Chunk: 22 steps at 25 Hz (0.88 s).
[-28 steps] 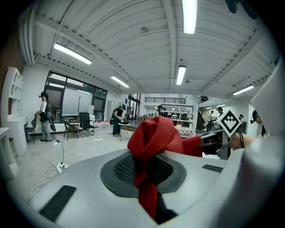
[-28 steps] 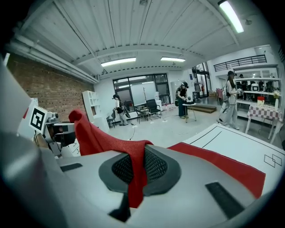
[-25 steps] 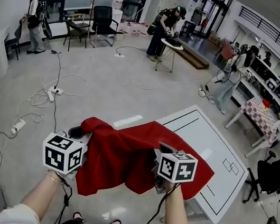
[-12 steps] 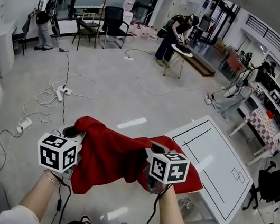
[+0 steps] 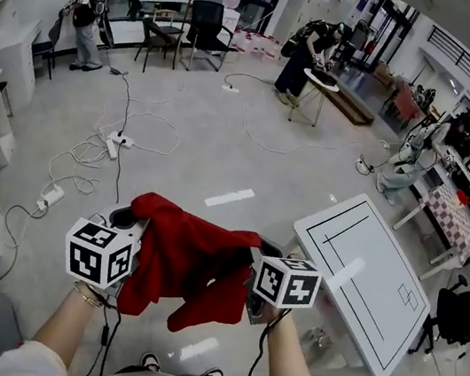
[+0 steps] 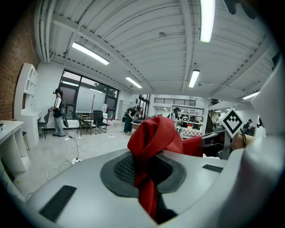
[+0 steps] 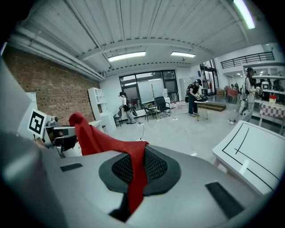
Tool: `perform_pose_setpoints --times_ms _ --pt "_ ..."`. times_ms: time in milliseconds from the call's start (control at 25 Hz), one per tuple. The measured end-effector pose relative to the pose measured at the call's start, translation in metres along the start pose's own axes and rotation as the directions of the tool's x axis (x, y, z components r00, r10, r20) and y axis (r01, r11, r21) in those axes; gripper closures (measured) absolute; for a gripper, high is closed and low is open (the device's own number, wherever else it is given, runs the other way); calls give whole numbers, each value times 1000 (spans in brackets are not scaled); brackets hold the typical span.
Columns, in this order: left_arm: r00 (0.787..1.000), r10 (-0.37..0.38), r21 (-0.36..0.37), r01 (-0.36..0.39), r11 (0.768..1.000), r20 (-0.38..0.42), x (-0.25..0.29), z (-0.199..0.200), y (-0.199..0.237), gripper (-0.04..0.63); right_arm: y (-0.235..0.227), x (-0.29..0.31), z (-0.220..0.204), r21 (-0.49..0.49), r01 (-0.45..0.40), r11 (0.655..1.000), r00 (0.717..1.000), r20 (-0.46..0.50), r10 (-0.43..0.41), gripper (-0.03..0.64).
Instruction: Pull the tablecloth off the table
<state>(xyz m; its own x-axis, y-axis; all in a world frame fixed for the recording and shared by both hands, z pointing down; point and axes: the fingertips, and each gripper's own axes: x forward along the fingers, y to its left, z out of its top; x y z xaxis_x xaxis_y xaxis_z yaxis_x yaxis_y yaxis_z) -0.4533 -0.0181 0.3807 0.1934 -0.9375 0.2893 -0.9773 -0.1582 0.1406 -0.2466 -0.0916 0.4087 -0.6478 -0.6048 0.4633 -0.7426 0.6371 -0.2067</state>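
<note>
Nearest, at 6 o'clock, the person's shoes (image 5: 176, 369) stand just below a loose corner (image 5: 194, 315) of the red tablecloth (image 5: 191, 260). That drooping corner looks like the first hazard: if it sags lower, a step could land on it and yank the fabric from a grip.

The left tool (image 5: 125, 224) is pressed together on a thick bunched fold of the cloth. The right tool (image 5: 262, 264) is clamped on a much thinner strip, with only a narrow tail hanging through its jaws. The right grip seems the weaker one. A sharp tug or a swing of the cloth's weight could slide that strip out and leave the cloth dangling from the left tool alone.

The cloth hangs in the air between the two tools, fully clear of the white desk (image 5: 372, 279), which lies bare at 3 o'clock. The desk's near corner is close enough that a trailing edge could catch on it if the cloth is swung that way.

Farther off, at 11 o'clock, cables and a power strip (image 5: 111, 147) sprawl over the floor, a likely trip risk for anyone walking there with both hands full.
</note>
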Motion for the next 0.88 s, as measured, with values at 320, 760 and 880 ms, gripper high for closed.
perform_pose_setpoints --times_ms 320,760,880 --pt "996 -58 -8 57 998 -62 14 -30 -29 552 -28 -22 -47 94 107 990 994 -46 -103 588" --pt "987 -100 -68 92 993 -126 37 -58 -90 551 -75 -66 -88 215 217 952 976 -28 -217 588" --pt "982 -112 -59 105 993 -152 43 -66 -106 551 -91 -72 -99 252 228 940 973 -34 -227 588"
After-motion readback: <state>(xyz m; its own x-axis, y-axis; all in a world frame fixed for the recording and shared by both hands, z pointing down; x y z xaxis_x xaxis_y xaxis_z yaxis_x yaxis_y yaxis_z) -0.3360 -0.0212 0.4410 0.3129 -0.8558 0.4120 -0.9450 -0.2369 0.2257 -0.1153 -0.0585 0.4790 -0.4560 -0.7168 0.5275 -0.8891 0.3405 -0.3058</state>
